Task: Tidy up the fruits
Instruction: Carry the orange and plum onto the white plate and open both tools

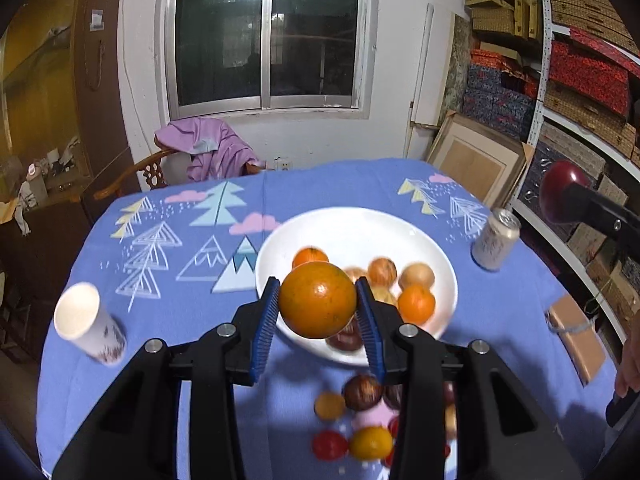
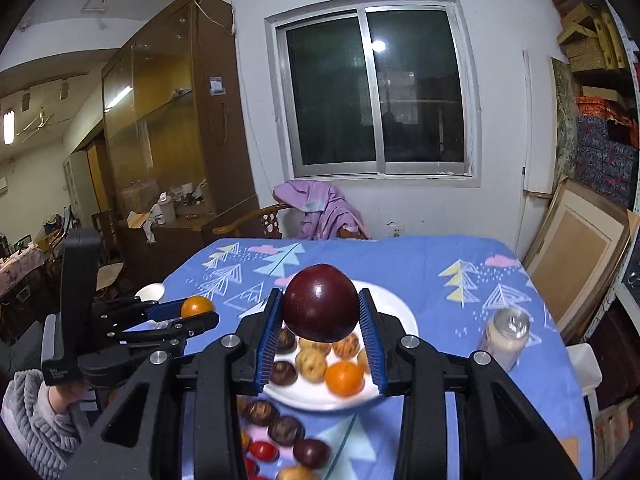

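My left gripper (image 1: 317,308) is shut on an orange (image 1: 317,299), held in the air above the near rim of the white plate (image 1: 352,224). My right gripper (image 2: 321,314) is shut on a dark red plum (image 2: 321,309), also lifted over the plate (image 2: 402,308). The plate holds several small fruits: oranges, brownish ones and dark ones. More loose fruits (image 1: 362,392) lie on the blue tablecloth in front of the plate. In the right wrist view the left gripper (image 2: 195,314) with its orange (image 2: 195,306) shows at the left. The plum (image 1: 560,190) shows at the right edge of the left wrist view.
A paper cup (image 1: 86,322) lies on its side at the table's left. A drinks can (image 1: 496,238) stands at the right, beyond a brown packet (image 1: 576,336) near the right edge. A chair with a purple cloth (image 1: 212,148) stands behind the table. Shelves of boxes line the right wall.
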Demonstrator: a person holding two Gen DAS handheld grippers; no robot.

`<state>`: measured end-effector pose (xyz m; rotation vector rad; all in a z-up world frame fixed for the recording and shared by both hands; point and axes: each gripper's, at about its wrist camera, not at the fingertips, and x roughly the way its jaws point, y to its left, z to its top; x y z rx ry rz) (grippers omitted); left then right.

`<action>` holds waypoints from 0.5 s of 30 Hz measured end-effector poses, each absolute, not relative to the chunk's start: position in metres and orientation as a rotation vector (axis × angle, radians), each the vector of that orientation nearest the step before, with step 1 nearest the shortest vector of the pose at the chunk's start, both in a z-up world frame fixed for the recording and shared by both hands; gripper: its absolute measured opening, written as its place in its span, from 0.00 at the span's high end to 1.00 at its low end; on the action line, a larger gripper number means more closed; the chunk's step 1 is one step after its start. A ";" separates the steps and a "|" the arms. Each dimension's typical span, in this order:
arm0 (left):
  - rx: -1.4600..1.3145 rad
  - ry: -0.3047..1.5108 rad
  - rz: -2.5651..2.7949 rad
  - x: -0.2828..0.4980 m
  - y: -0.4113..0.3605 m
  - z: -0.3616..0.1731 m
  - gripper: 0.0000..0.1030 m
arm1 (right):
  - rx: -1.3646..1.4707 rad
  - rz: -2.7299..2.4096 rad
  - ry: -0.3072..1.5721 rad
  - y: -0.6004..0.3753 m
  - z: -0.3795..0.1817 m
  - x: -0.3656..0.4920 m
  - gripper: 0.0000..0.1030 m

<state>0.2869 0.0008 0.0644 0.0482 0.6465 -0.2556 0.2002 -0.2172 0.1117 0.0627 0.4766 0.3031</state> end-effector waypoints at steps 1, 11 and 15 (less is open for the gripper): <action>0.048 0.650 -0.253 0.297 -0.001 0.067 0.63 | 0.064 0.297 0.486 -0.217 0.112 0.212 0.63; -0.007 0.794 -0.211 0.393 0.006 0.006 0.63 | 0.069 0.242 0.795 -0.189 0.018 0.350 0.63; -0.023 0.849 -0.227 0.417 0.008 -0.027 0.63 | 0.054 0.230 0.887 -0.172 -0.015 0.381 0.63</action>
